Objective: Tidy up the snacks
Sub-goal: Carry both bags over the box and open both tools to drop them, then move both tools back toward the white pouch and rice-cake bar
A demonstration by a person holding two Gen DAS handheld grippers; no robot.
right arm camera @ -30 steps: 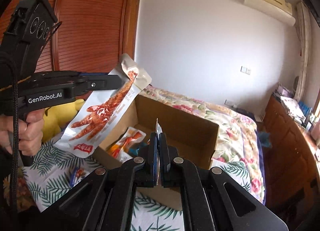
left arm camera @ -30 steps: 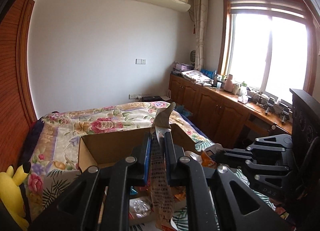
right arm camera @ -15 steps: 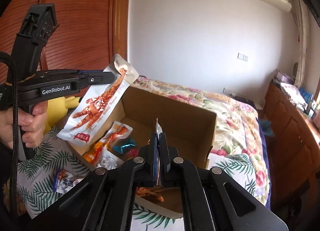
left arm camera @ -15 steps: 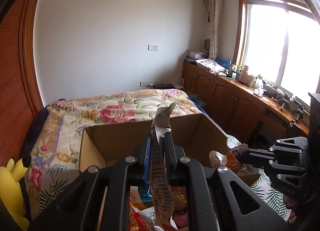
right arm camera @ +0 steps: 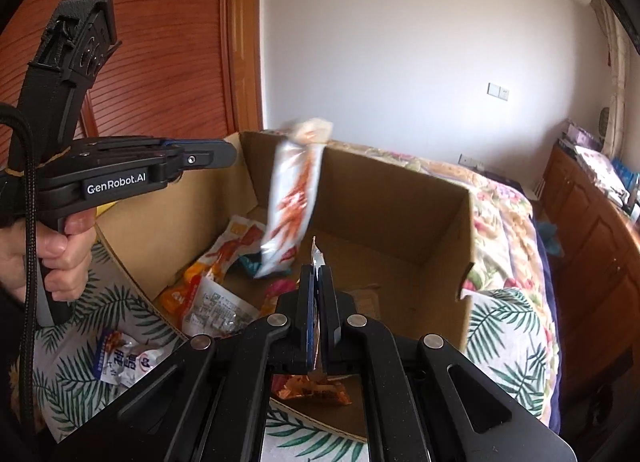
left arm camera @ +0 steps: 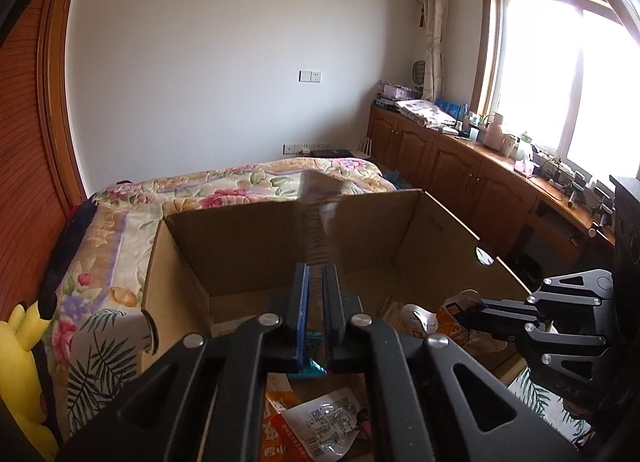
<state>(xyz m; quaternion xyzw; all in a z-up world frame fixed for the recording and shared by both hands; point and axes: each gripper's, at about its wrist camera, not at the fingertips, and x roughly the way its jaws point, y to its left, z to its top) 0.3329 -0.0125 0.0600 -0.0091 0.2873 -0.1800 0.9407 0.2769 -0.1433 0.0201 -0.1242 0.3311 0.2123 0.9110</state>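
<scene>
- While one white-and-orange snack packet (right arm camera: 294,198) is hanging blurred in mid-air over the one open cardboard box (right arm camera: 436,218), just inside its left wall, the left gripper (left arm camera: 318,270) is pointing in over the near rim.
- One hand (right arm camera: 52,246) is gripping the left gripper's handle. Its jaws are closing together with nothing clamped between them, and their tip is standing clear of the airborne packet.
- One right gripper (right arm camera: 318,272) is hovering at the box's near edge, its jaws pressed tight on one thin foil packet (right arm camera: 316,258). A silver edge is poking up past the fingertips and an orange end is dangling below.
- Four more packets (right arm camera: 216,310) are showing on the box floor, bunched toward the left wall: one orange-and-white, one teal, one pink and one lying with its printed back up.
- One loose packet (right arm camera: 124,358) is lying outside the box, on the leaf-print bed cover (right arm camera: 500,326) just off the box's near left corner.
- One yellow plush toy (left arm camera: 24,342) is sitting at the bed's left edge.
</scene>
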